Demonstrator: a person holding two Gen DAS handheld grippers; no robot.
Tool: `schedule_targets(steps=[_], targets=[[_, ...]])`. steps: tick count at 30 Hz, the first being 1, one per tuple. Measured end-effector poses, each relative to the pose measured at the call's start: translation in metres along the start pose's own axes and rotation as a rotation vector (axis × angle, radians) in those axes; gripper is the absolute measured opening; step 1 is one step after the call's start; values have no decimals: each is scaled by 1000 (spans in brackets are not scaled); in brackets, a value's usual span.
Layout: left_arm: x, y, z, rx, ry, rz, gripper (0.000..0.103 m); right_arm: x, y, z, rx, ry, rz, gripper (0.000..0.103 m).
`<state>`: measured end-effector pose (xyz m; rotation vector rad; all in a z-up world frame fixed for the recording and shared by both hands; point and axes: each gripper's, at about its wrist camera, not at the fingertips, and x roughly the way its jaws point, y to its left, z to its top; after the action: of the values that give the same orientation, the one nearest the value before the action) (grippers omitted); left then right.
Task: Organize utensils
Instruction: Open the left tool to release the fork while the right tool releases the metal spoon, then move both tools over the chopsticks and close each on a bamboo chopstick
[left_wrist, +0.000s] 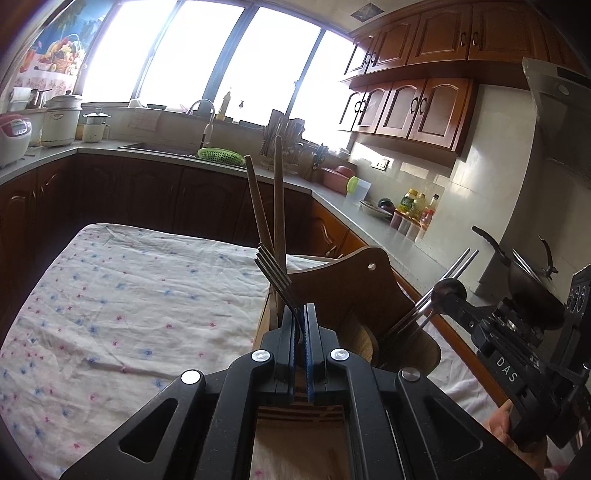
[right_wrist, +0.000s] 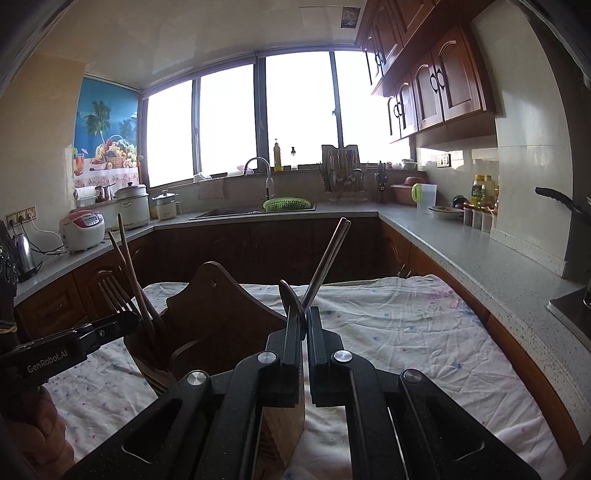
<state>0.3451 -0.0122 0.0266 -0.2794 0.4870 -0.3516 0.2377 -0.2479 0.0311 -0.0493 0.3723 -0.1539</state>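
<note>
The floral cloth (left_wrist: 122, 302) covers the counter (right_wrist: 476, 240) surface and fills the 9 o'clock side of the left wrist view. The left gripper (left_wrist: 300, 314) is clenched on the fork (left_wrist: 275, 275), whose tines point up toward 11 o'clock. Directly behind the fork, two wooden chopsticks (left_wrist: 267, 199) stand upright in the wooden utensil holder (left_wrist: 347, 288); they lean slightly apart at the top. The holder sits on the cloth, at 12 o'clock from the left gripper. At 3 o'clock in the same view, the right gripper (left_wrist: 448, 291) holds a dark-bowled spoon (left_wrist: 447, 288), with metal chopsticks (left_wrist: 436, 291) angled toward 1 o'clock beside it.

In the right wrist view, the left gripper (right_wrist: 125, 321) enters from 9 o'clock, with the fork (right_wrist: 114, 293) tines rising above it and the wooden chopsticks (right_wrist: 135, 280) just beside. The wooden utensil holder (right_wrist: 221, 314) stands at 11 o'clock from the right gripper (right_wrist: 304, 321). The right gripper is clenched on the spoon (right_wrist: 291, 301), seen edge-on. The metal chopsticks (right_wrist: 327, 258) rise toward 1 o'clock from just behind the spoon; whether they touch it cannot be determined. A green basket (right_wrist: 287, 204) sits near the sink (right_wrist: 229, 212) at 12 o'clock.
</note>
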Motion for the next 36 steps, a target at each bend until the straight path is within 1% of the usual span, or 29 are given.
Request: schedule_targets(steps=[5,7,9,11,12,13,14,15,16,17,18,20,22,23,24,25,28,32,36], targets=[[2,3,-1,-15,13,7,2,2,-3,2,12,17,7,3],[1,4,-4,-27,22,6,3,3,-3,1,19,29,16,6],[-3,4,-5,-28,24,9,5,2,-4,1,31,32,21,6],[-8,3,-4,-28,15,17,22,0,-8,1,46,31,20,8],[-12,4,-3,-31,5,18,24,-2,-10,2,60,32,23,14],[-16,5,-4,-32,-1,23,31,-4,-14,3,75,32,27,21],[-19,5,-4,-33,-3,25,37,-6,-17,3,93,31,32,24],[-23,7,-5,-33,-3,27,42,-8,-20,4,110,30,34,32],[-27,8,-6,-36,-7,30,49,-11,-23,5,127,29,35,37],[-33,9,-6,-39,-12,36,54,-15,-26,6,146,29,39,39],[-39,10,-8,-43,-16,43,57,-19,-30,6,169,30,47,43],[-50,11,-13,-53,-18,62,71,-28,-38,7,216,24,68,55],[-64,13,-19,-70,-25,72,73,-41,-44,6,257,8,80,78],[-70,13,-23,-76,-20,77,76,-48,-47,5,274,-1,85,82],[-77,13,-27,-82,-17,82,78,-55,-49,3,286,-7,91,88],[-83,13,-32,-89,-16,80,78,-61,-51,2,294,-11,95,91],[-101,13,-45,-114,0,73,80,-79,-54,-8,317,-3,102,94],[-119,13,-59,-135,41,66,80,-98,-58,-25,344,33,99,95],[-132,7,-72,-136,77,74,80,-111,-61,-42,380,77,94,95]])
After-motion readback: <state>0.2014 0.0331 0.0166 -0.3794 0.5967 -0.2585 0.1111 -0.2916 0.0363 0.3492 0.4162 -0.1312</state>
